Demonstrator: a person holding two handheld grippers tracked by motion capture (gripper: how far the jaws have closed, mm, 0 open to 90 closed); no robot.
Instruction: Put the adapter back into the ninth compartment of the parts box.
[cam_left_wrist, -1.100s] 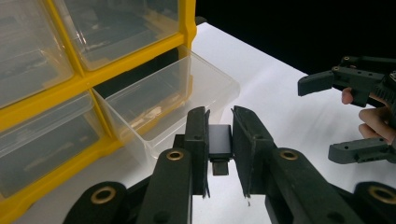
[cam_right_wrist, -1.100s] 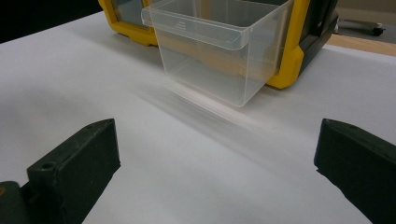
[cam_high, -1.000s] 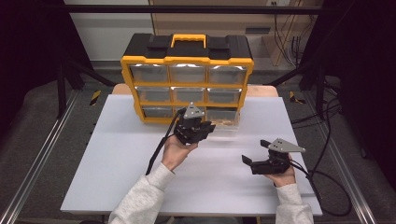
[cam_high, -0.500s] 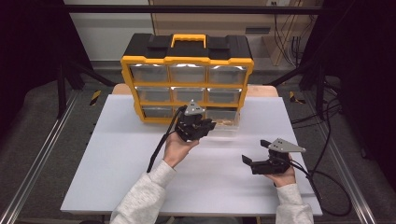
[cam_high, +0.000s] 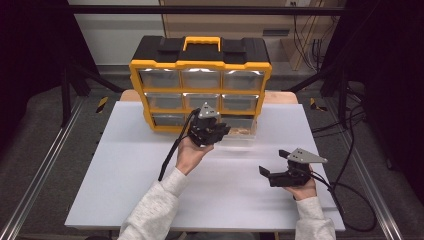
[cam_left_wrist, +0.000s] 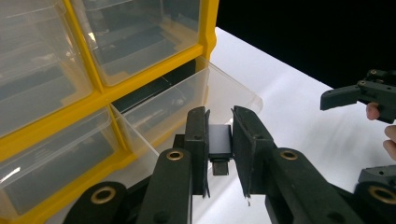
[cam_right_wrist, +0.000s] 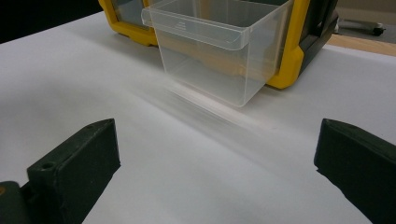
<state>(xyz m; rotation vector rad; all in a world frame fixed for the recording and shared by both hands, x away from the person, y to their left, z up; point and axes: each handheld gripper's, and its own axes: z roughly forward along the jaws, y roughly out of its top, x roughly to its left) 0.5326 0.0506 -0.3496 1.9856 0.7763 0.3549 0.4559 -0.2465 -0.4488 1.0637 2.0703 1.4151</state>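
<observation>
The drawer (cam_right_wrist: 219, 51) stands pulled out at the frame's top. Just above it, the left gripper (cam_left_wrist: 219, 140) pinches a small grey-and-black part (cam_left_wrist: 219, 147), not yet dropped in. The right gripper (cam_right_wrist: 215, 163) waits spread.

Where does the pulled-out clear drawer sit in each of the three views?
High view: the clear drawer juts from the organizer's bottom row, just right of the left tongs.
Left gripper view: centre, beyond the tongs' tips.
Right gripper view: top centre.
Shared landmark: the yellow organizer frame.
</observation>
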